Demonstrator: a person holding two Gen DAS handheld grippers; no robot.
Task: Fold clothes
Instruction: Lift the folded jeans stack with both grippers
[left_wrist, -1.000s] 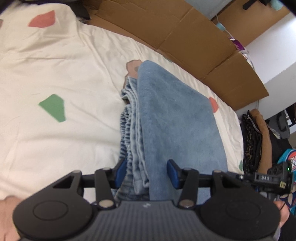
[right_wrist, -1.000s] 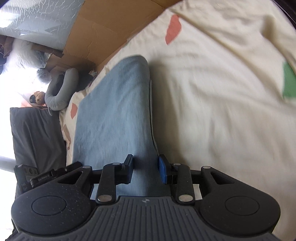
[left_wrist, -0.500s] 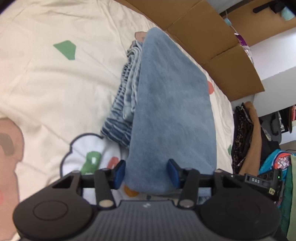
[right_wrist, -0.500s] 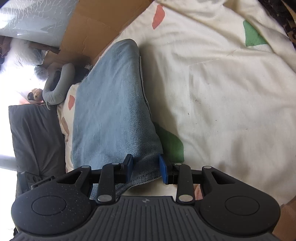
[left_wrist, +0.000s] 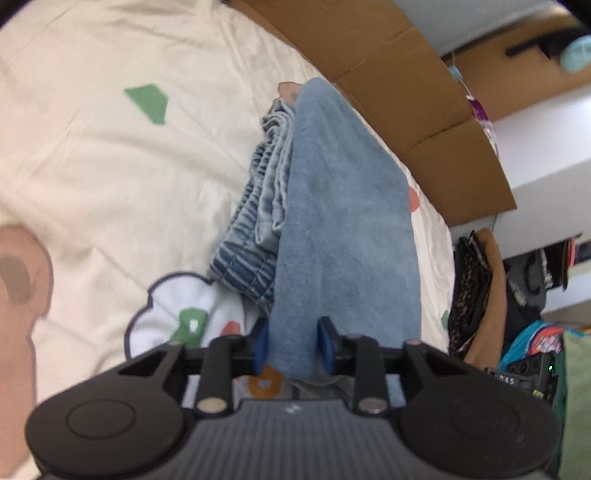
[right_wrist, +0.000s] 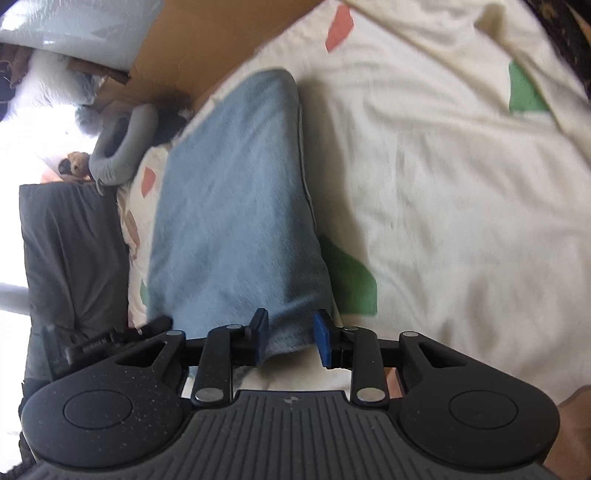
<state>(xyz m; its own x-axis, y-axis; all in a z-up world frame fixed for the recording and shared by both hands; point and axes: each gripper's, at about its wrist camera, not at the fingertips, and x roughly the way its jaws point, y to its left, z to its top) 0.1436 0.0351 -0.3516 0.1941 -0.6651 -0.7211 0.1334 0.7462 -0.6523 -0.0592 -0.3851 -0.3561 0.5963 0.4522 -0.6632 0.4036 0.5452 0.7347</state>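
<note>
Light blue jeans lie folded lengthwise on the bed, one leg laid over the other. Their gathered waistband bunches out from under the top leg on the left. My left gripper is shut on the near end of the top leg, both blue pads pressing the denim. In the right wrist view the same jeans run away from me to a rounded fold. My right gripper is shut on the hem corner. The other gripper's body shows at the left.
A cream bedsheet with coloured patches and a cloud print covers the bed. Cardboard lines the far side. Piled clothes and bags sit to the right. A dark blanket and a grey neck pillow lie beyond the jeans.
My left gripper drew back along the leg to its near end and its jaws narrowed onto the denim. In the right wrist view the hem came into sight at the pads.
</note>
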